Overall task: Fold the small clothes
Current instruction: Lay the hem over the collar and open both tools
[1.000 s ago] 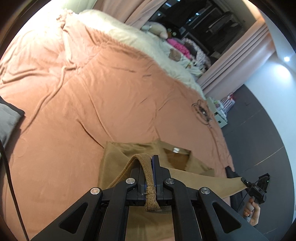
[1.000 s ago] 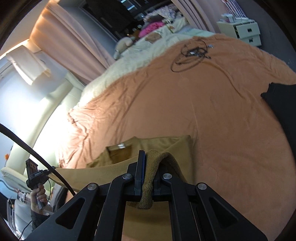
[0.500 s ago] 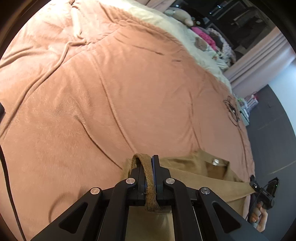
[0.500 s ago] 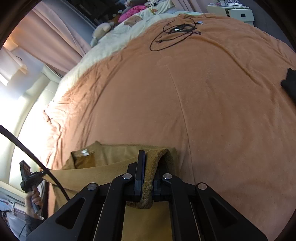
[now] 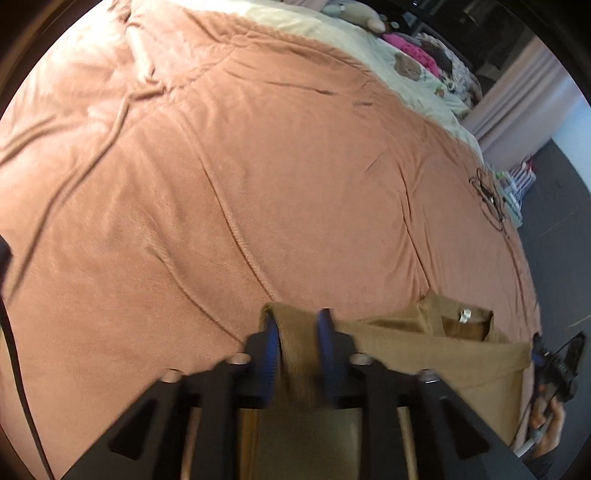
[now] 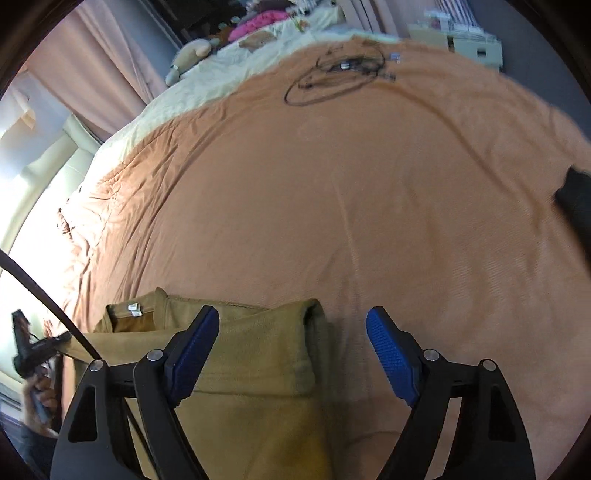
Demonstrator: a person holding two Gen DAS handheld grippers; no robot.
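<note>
The garment (image 6: 255, 354) was mustard brown, plain, with a white label at a darker brown collar. The bedspread (image 5: 258, 166) was a plain salmon orange, cream at its far end (image 5: 332, 29). The gripper pads (image 6: 391, 350) were blue on black frames. A bright pink, probably knitted, item (image 5: 410, 46) lay blurred beyond.

My left gripper (image 5: 297, 341) pointed steeply down, its jaws just opening, cloth between the blue pads (image 5: 272, 347). My right gripper (image 6: 291, 350) had just spread wide, pads clear. Each hand (image 5: 550, 417) gripped its handle.
</note>
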